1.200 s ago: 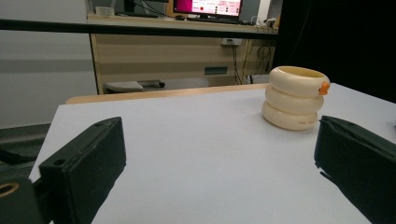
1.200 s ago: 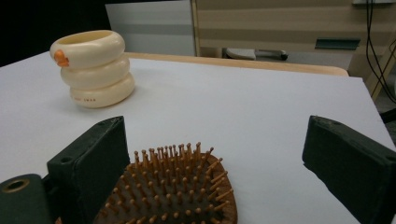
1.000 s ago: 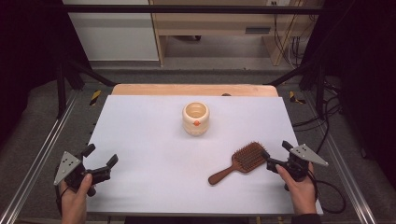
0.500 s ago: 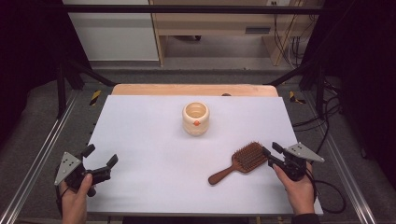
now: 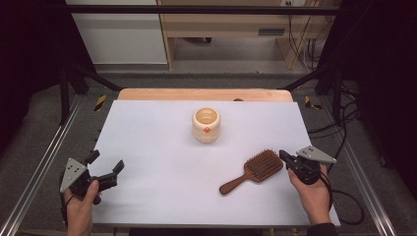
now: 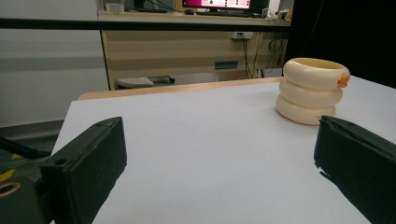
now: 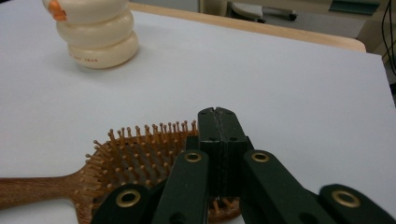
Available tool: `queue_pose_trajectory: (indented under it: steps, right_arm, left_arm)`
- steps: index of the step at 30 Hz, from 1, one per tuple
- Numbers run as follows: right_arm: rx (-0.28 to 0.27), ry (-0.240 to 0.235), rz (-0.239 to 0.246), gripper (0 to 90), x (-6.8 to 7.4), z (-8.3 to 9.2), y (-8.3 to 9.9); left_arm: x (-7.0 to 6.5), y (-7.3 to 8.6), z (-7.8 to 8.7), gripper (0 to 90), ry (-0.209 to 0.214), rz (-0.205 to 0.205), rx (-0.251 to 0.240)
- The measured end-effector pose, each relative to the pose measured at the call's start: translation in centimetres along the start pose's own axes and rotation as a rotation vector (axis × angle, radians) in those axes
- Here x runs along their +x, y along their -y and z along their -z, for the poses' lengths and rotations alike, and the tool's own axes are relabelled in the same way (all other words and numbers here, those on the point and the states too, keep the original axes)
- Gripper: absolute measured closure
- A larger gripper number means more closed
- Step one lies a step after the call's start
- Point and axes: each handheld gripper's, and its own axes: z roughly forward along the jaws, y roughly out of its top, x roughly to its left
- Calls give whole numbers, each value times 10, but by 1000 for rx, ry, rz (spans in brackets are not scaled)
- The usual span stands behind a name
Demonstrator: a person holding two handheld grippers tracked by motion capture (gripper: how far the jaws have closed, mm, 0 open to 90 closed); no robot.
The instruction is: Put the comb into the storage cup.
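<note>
Right gripper just closed, jaws together on nothing, tip over head of hairbrush at white table's right near side. Left gripper wide open, empty. Approach step; probably needed reopening to grasp brush.

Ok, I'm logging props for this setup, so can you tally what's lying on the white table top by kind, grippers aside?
Wooden hairbrush: 1
Cream ringed cup: 1
Total: 2 things on the table
</note>
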Motion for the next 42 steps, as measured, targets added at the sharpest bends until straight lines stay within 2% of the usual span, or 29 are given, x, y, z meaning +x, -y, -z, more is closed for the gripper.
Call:
queue_pose_trajectory:
  steps: [1,7,11,20,25,29,42]
  right_arm:
    - [9,5,5,900,-2,-1,-1]
    - [70,7,-33,900,-15,-11,-10]
    - [118,18,-19,900,-22,-19,-16]
    - [160,19,-40,900,-36,-34,-24]
    - [178,22,-49,900,-41,-38,-21]
    - [181,25,-57,900,-44,-42,-15]
    - [209,14,-72,900,-46,-50,-3]
  left_arm:
    - [1,1,-1,26,-1,6,4]
    - [1,0,-1,26,14,-7,8]
    - [-2,0,-3,26,27,-10,12]
    - [-2,0,0,27,16,-7,14]
    - [-3,1,2,27,21,-5,11]
    - [-5,1,1,27,25,-18,18]
    - [-7,0,2,27,28,-24,19]
